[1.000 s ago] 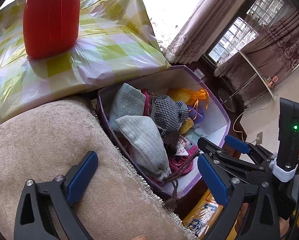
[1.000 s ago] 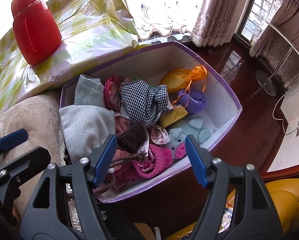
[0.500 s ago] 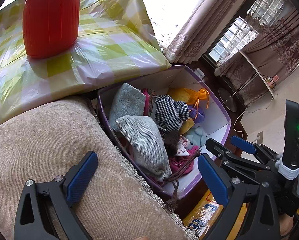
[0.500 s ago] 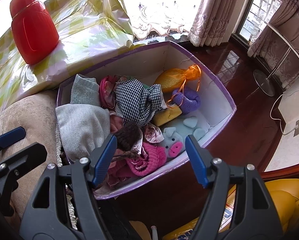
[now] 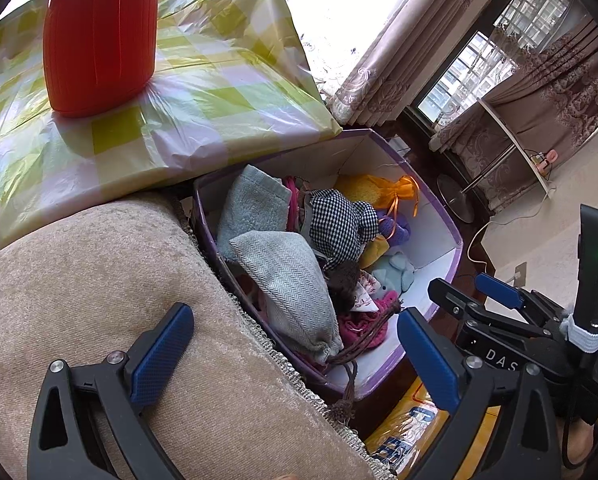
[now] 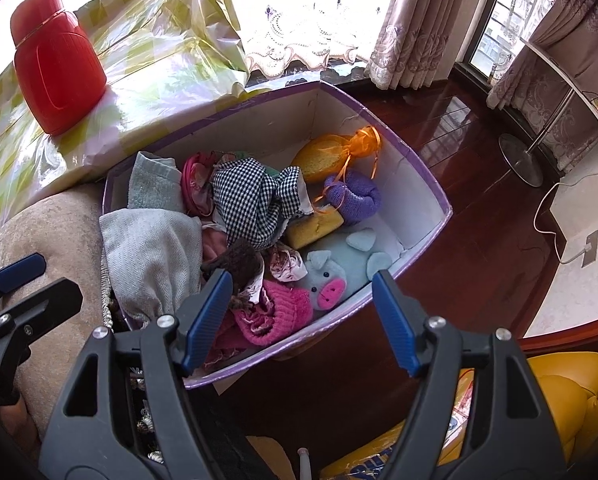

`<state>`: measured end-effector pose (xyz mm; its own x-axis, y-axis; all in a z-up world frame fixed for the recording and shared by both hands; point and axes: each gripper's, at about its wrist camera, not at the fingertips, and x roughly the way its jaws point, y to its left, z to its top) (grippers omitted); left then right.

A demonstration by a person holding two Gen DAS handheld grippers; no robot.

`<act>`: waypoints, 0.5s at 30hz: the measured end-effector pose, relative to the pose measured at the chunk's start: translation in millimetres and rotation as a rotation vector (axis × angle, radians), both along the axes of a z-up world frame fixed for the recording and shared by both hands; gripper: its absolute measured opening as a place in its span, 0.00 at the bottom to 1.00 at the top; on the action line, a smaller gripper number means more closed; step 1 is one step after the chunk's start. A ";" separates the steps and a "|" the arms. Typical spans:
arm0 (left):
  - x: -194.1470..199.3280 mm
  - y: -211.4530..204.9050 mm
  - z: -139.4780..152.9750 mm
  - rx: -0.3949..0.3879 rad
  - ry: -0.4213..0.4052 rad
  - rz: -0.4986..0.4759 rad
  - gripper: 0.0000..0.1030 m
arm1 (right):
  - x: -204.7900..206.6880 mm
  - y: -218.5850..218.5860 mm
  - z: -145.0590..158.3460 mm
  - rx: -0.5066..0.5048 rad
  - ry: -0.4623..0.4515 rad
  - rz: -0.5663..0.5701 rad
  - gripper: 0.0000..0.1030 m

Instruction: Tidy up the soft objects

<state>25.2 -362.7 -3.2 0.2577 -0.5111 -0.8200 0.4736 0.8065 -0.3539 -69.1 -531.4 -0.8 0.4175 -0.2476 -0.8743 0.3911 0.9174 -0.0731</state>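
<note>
Home living room: curtains [image 6: 411, 20], sofa [image 5: 99, 280]

Left wrist view looks steeply down from above the beige cushion [image 5: 99, 280], between its own blue pads, toward the purple box [image 5: 439, 216] a bit ahead and right; the right gripper [image 5: 475, 296] shows at its lower right edge. Right wrist view sits closer, almost over the purple box [image 6: 419, 168], tilted down, with the left gripper [image 6: 31, 280] at its left edge. Both share the box, red jar [image 6: 55, 68], checkered wrap [image 5: 219, 80], curtains.
</note>
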 end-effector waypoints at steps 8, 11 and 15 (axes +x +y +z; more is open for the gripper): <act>-0.2 0.0 -0.1 0.000 0.000 0.000 1.00 | 0.0 0.3 -2.4 0.003 0.006 0.000 0.73; -0.2 -0.2 0.0 0.000 0.000 0.000 1.00 | -0.4 -0.7 -2.6 0.007 0.006 -0.002 0.73; -0.3 0.0 -0.1 0.001 0.000 0.000 1.00 | -0.6 -1.1 -3.3 0.006 0.009 -0.002 0.73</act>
<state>24.9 -362.7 -3.3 0.2579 -0.5103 -0.8204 0.4732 0.8071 -0.3532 -69.7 -532.5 -4.1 0.4089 -0.2430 -0.8796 0.3925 0.9170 -0.0709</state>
